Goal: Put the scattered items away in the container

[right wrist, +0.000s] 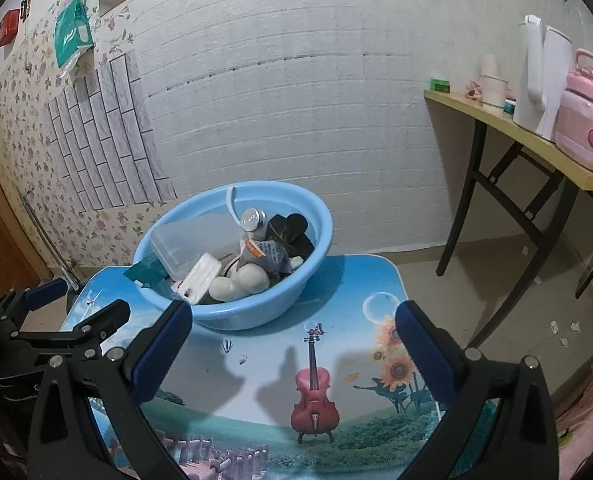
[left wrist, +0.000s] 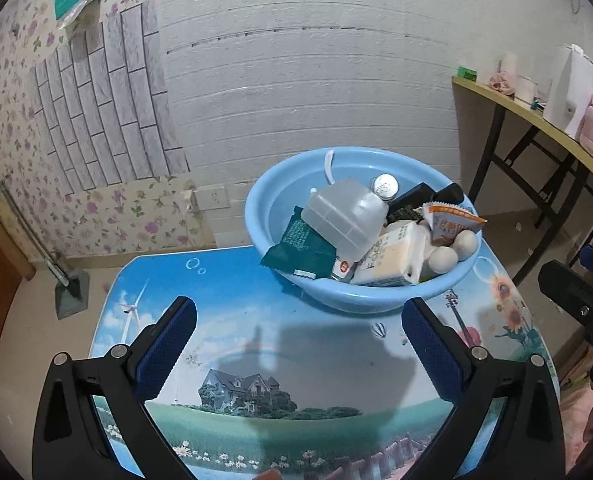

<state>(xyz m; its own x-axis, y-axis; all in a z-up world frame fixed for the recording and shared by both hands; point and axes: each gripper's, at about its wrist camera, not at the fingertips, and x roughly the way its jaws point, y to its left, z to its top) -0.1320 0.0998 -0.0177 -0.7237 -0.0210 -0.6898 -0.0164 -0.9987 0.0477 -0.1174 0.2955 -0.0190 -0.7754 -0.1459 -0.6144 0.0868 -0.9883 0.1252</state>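
A round, smooth blue plastic basin [left wrist: 272, 216] sits at the far edge of the glossy picture-printed tabletop [left wrist: 316, 360], heaped with a clear plastic box [left wrist: 344, 216], a green foil packet [left wrist: 300, 248] and pale eggs [left wrist: 442, 260]. Both the left tool [left wrist: 298, 320] and the right tool [right wrist: 292, 320] hover level before it, jaws spread wide, gripping nothing.

A small table [left wrist: 232, 320] with a bright picture on top sits under both grippers. Only a blue basin [left wrist: 264, 216] stands on it, just ahead of the gripper fingers.
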